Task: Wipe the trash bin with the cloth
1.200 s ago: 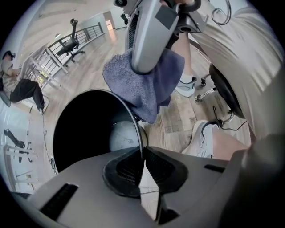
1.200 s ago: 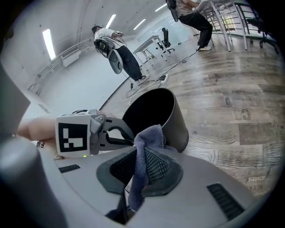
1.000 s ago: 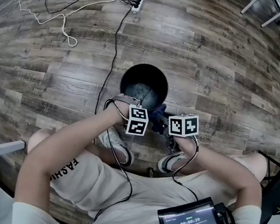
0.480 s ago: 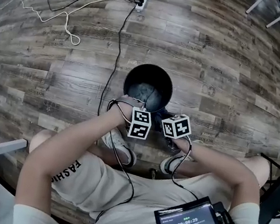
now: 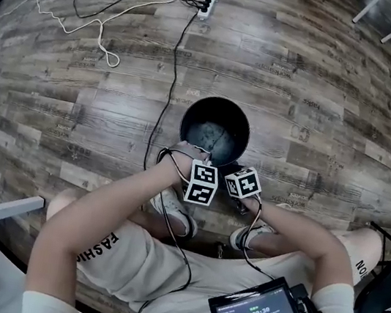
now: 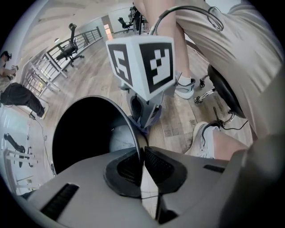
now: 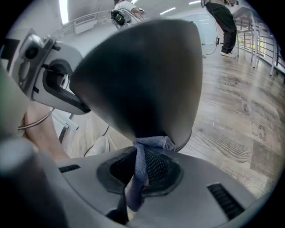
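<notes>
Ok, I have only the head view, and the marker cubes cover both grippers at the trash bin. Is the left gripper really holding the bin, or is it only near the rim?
Observer: It is holding it. In the left gripper view the left gripper is shut on the trash bin: the thin wall at the rim is clamped between its jaws.
Operator: Good. And the cloth, is it in the right gripper?
Observer: Yes. The right gripper view shows the right gripper shut on the cloth, a blue-grey strip pinched between its jaws.
</notes>
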A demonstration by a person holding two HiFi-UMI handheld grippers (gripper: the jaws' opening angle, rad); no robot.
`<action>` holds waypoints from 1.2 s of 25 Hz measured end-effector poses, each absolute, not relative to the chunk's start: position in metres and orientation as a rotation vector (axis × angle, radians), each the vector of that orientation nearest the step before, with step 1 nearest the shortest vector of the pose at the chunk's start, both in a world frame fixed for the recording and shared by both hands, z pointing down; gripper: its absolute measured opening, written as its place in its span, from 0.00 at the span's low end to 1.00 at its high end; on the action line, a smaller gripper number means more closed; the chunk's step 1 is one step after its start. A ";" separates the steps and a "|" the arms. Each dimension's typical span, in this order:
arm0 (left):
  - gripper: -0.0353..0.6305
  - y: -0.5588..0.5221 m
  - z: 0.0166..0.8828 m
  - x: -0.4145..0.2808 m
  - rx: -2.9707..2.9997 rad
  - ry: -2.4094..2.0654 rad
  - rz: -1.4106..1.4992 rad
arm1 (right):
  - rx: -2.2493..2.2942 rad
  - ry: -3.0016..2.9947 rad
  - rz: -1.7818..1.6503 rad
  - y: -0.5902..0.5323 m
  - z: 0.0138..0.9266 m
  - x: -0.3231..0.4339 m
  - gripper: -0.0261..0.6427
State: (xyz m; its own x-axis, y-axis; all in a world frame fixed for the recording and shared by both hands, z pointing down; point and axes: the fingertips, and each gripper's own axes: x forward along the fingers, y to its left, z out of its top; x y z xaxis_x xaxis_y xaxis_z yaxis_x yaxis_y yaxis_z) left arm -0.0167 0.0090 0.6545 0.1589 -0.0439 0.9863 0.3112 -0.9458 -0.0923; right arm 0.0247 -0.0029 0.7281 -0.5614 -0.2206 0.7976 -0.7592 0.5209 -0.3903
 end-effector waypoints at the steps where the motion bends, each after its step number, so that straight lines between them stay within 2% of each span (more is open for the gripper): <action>1: 0.09 0.009 0.654 -0.017 -2.165 -0.259 -1.856 | 0.791 -2.055 0.975 -0.003 0.736 0.025 0.09; 9: 0.10 0.008 0.654 -0.018 -2.163 -0.268 -1.855 | 0.818 -2.004 0.878 -0.012 0.793 0.033 0.09; 17: 0.10 0.008 0.655 -0.017 -2.169 -0.265 -1.864 | 0.898 -1.931 0.954 -0.017 0.830 0.042 0.09; 22: 0.10 0.006 0.655 -0.015 -2.229 -0.233 -1.942 | 0.875 -1.927 1.017 -0.012 0.813 0.047 0.09; 30: 0.10 0.002 0.657 -0.001 -2.350 -0.031 -2.069 | 0.785 -1.981 1.003 0.002 0.733 0.066 0.09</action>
State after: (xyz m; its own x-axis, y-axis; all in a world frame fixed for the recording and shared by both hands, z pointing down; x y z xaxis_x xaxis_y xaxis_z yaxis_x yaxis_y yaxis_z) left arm -0.0015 0.0020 0.6565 0.1264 0.0082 0.9919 0.0217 -0.9997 0.0055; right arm 0.0664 0.0024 0.7329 -0.5169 -0.1772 0.8375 -0.7798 0.5011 -0.3752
